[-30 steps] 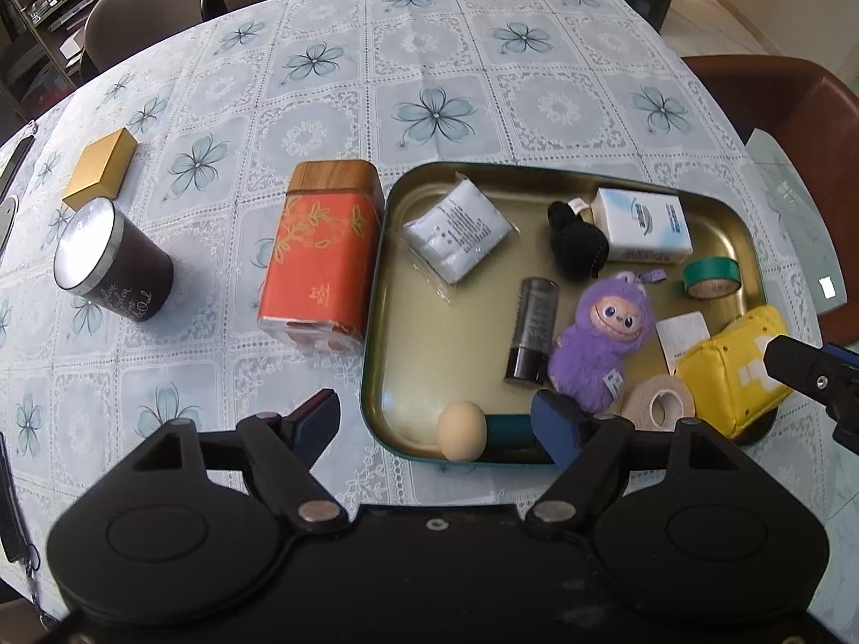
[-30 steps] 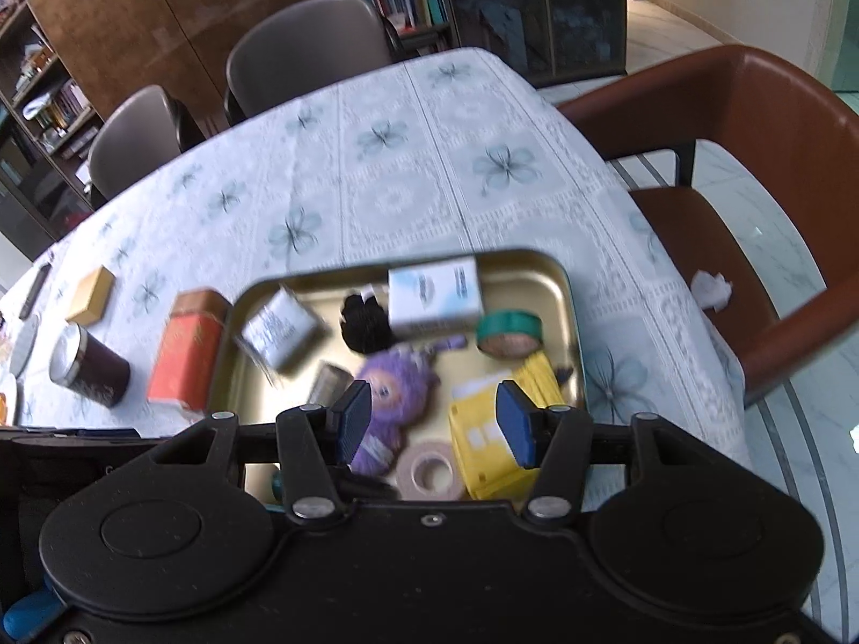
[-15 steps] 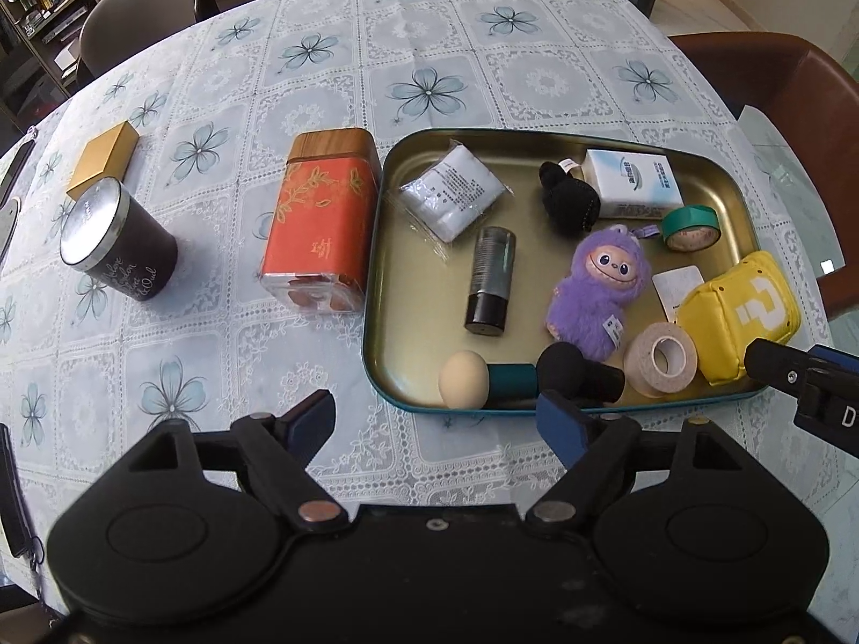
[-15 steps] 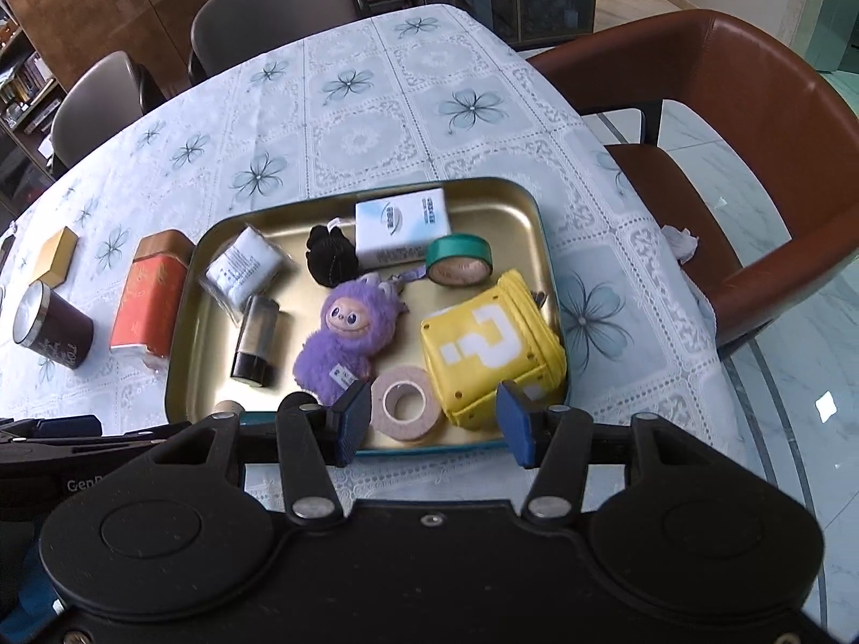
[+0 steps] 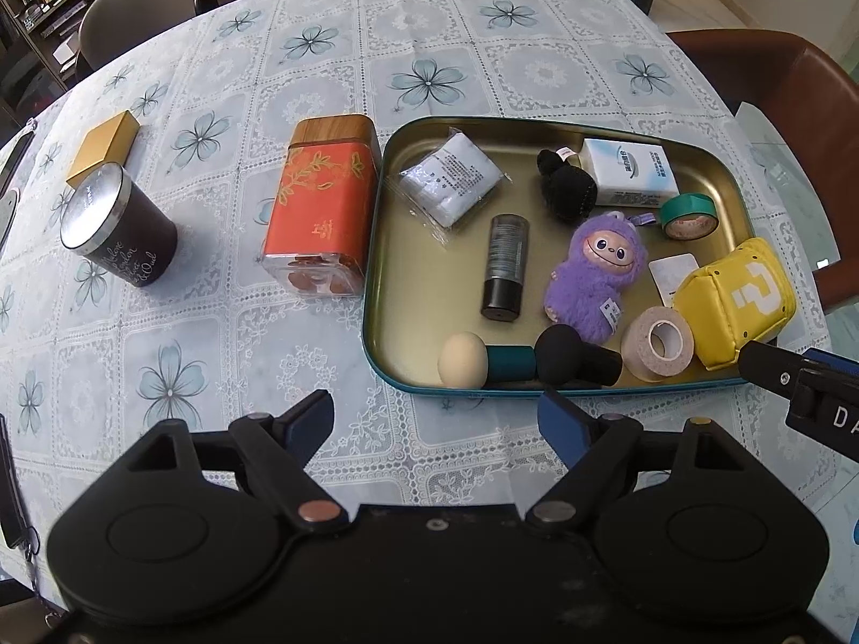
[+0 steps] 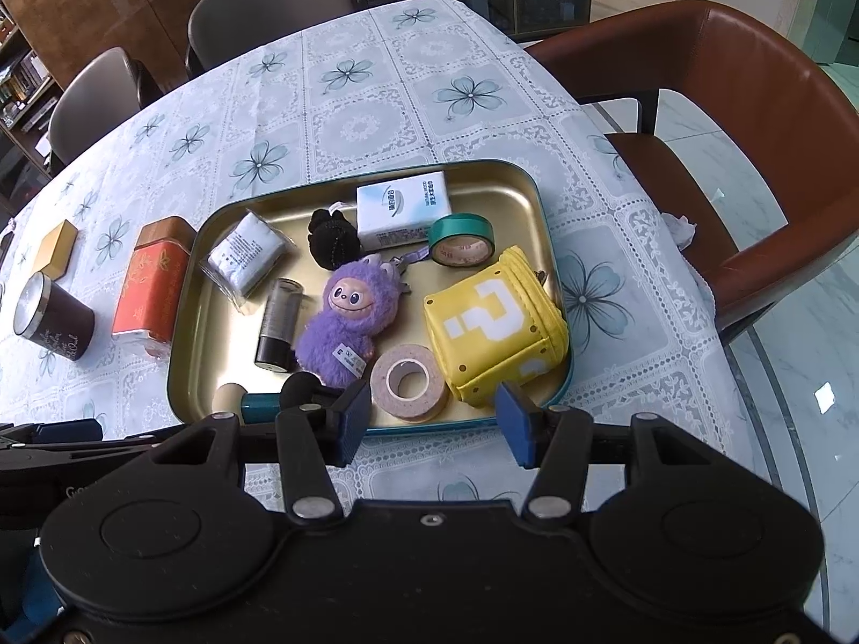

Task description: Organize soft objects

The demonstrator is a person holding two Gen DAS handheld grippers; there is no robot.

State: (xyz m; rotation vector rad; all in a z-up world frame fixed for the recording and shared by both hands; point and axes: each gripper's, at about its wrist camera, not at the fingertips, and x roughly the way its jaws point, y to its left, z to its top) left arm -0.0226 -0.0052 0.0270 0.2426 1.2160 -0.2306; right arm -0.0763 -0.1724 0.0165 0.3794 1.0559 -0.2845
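Observation:
A gold tray (image 5: 429,290) (image 6: 215,333) with a teal rim holds a purple plush toy (image 5: 598,273) (image 6: 349,316), a yellow question-mark pouch (image 5: 735,300) (image 6: 494,327), a black fuzzy ball (image 5: 566,185) (image 6: 333,239), a wrapped white pack (image 5: 451,177) (image 6: 247,255), a tissue pack (image 5: 631,172) (image 6: 402,209), tape rolls and a black tube. My left gripper (image 5: 437,421) is open and empty, in front of the tray's near edge. My right gripper (image 6: 437,421) is open and empty at the tray's near right edge, by the pouch.
A red tin (image 5: 319,209) (image 6: 150,284), a dark candle jar (image 5: 115,233) (image 6: 48,316) and a gold box (image 5: 102,147) (image 6: 56,249) stand left of the tray. A brown chair (image 6: 741,161) is at the right. Grey chairs (image 6: 268,11) stand behind the table.
Both grippers have pulled back toward me and away from the tray, so more of the tray shows. Both stay open. Nothing in the tray has moved.

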